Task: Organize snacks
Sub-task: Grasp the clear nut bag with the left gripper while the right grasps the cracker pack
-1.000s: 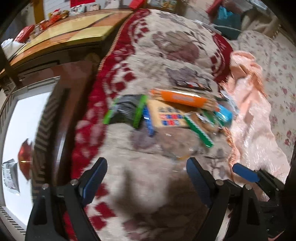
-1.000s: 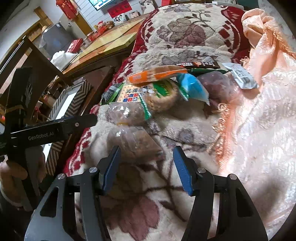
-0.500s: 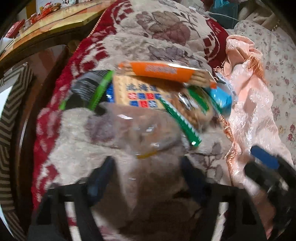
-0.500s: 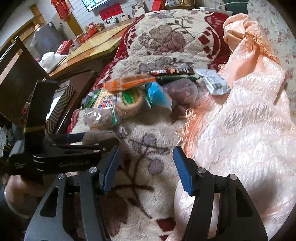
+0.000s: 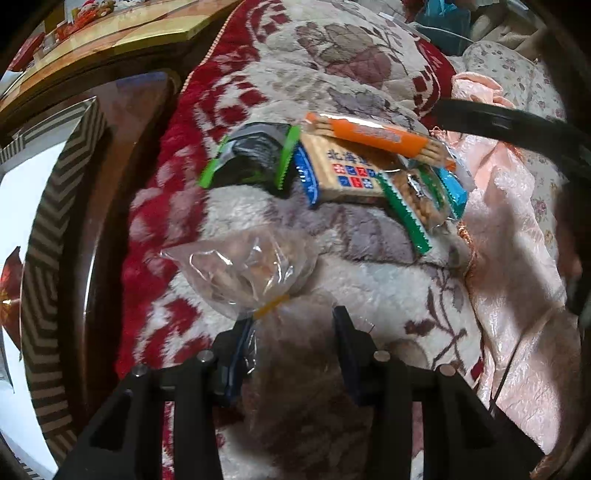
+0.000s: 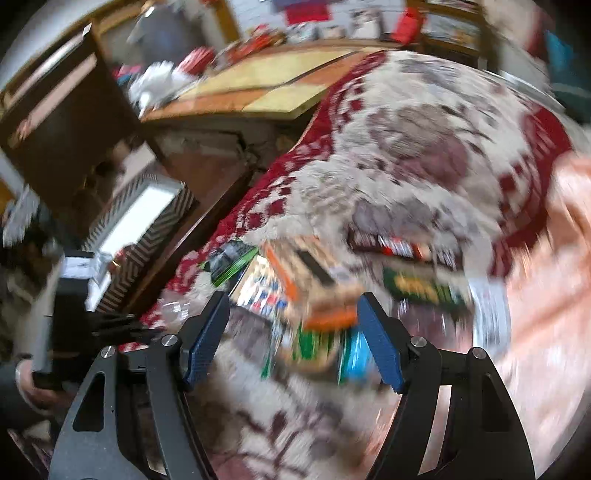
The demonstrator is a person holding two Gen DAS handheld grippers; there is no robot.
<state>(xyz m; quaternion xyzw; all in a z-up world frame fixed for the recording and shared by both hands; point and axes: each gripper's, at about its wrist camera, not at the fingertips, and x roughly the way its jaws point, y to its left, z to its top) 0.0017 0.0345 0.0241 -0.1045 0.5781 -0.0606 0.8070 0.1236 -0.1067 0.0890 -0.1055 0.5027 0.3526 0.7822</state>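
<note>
In the left wrist view my left gripper [image 5: 291, 350] has its jaws partly closed around a clear plastic bag of snacks [image 5: 251, 269] on a red and cream blanket [image 5: 332, 66]. Beyond it lie a pile of snacks: an orange biscuit pack [image 5: 376, 138], a tan cracker pack [image 5: 347, 173], a dark pack with green edges [image 5: 255, 155] and a green-edged pack [image 5: 413, 199]. In the blurred right wrist view my right gripper [image 6: 295, 332] is open and empty above the same pile, the orange pack [image 6: 314, 295] between its fingers.
A striped box with a white inside [image 5: 40, 229] stands at the left, beside a dark wooden frame. A wooden table [image 5: 110, 29] is behind it. Pink satin cloth [image 5: 517, 240] lies to the right. The right gripper's arm [image 5: 517, 122] crosses the upper right.
My left gripper moved forward and narrowed its jaws around the clear bag. My right gripper swung forward from the near blanket over the snack pile, still open.
</note>
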